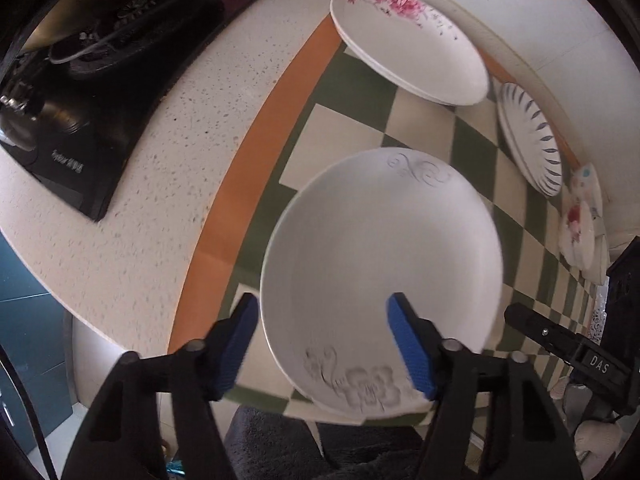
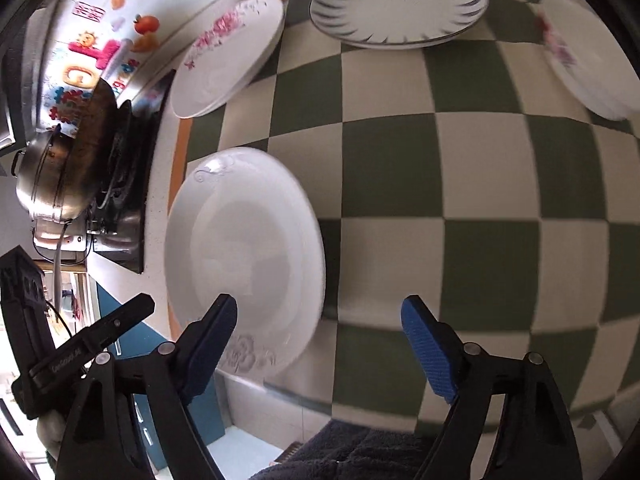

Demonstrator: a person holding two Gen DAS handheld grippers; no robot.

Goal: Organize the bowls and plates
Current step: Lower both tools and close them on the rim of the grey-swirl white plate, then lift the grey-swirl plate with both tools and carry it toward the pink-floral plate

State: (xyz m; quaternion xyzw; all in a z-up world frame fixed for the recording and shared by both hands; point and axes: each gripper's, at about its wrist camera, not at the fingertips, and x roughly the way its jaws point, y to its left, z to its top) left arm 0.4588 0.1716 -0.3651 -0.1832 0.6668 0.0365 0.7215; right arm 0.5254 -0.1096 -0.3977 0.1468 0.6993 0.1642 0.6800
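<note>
A white plate with grey floral print [image 1: 380,280] is being viewed on a green-and-cream checked cloth [image 1: 348,124] edged in orange. The left gripper [image 1: 322,346] is being held over the plate's rim at 6 o'clock; its jaws are standing apart, one blue pad outside the rim, the other above the plate's inside. Contact cannot be told. A pink-flowered plate stack [image 1: 408,44] is lying at 12 o'clock, a blue-striped plate [image 1: 528,136] at 2 o'clock. A black stove [image 1: 100,80] is sitting at 10 o'clock on the speckled counter [image 1: 180,140].
</note>
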